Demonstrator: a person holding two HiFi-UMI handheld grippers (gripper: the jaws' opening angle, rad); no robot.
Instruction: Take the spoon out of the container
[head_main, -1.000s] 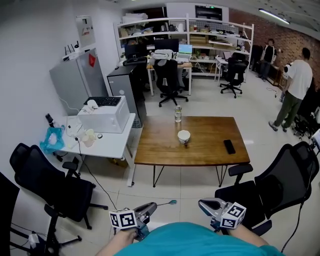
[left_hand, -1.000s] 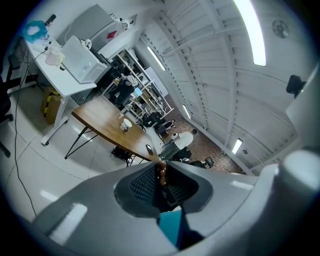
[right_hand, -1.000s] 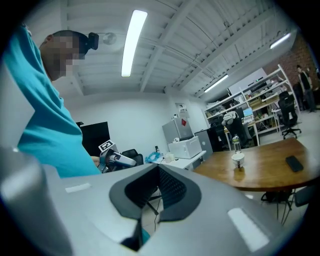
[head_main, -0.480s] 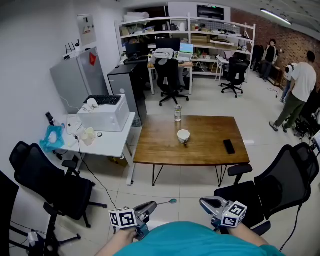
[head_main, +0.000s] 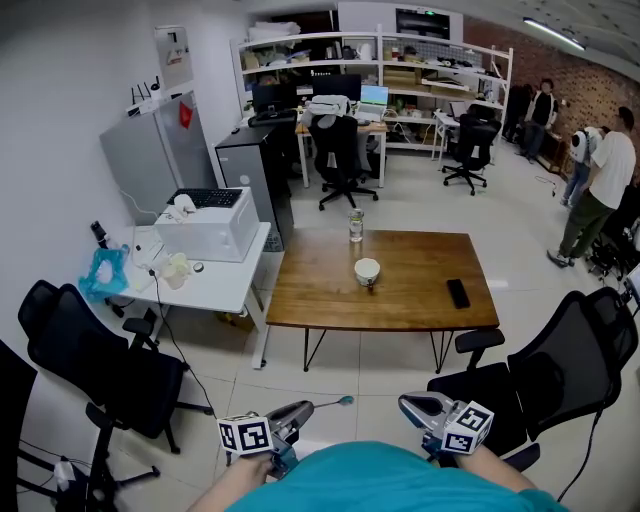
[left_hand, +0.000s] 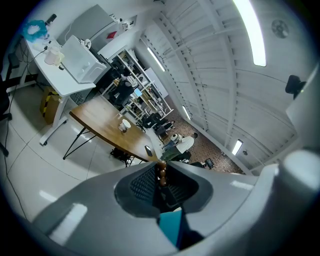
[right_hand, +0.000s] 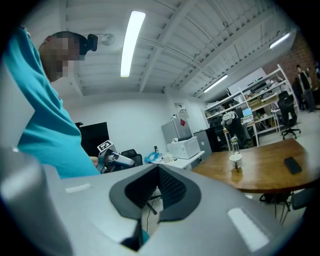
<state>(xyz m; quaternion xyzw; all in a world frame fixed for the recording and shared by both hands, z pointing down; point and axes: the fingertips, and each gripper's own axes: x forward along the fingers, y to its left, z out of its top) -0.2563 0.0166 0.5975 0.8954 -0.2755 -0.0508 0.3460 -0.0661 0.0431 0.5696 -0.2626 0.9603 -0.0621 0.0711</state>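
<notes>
A white cup-like container (head_main: 368, 271) stands mid-table, far ahead of me; it also shows small in the left gripper view (left_hand: 124, 125) and the right gripper view (right_hand: 235, 160). My left gripper (head_main: 303, 410) is low at the bottom of the head view, shut on the spoon (head_main: 330, 404), whose thin handle and small bowl stick out to the right. Between its jaws the spoon's brown beaded handle (left_hand: 161, 175) shows. My right gripper (head_main: 405, 405) hangs beside it, jaws shut (right_hand: 158, 168) with nothing in them.
The wooden table (head_main: 420, 290) carries a black phone (head_main: 458, 293) and a glass bottle (head_main: 356, 227). Black office chairs stand at right (head_main: 530, 380) and left (head_main: 100, 370). A white side table (head_main: 215, 285) holds a printer. People stand at far right (head_main: 600, 190).
The person in white at the far right has shifted a little. Both grippers and the spoon keep their places.
</notes>
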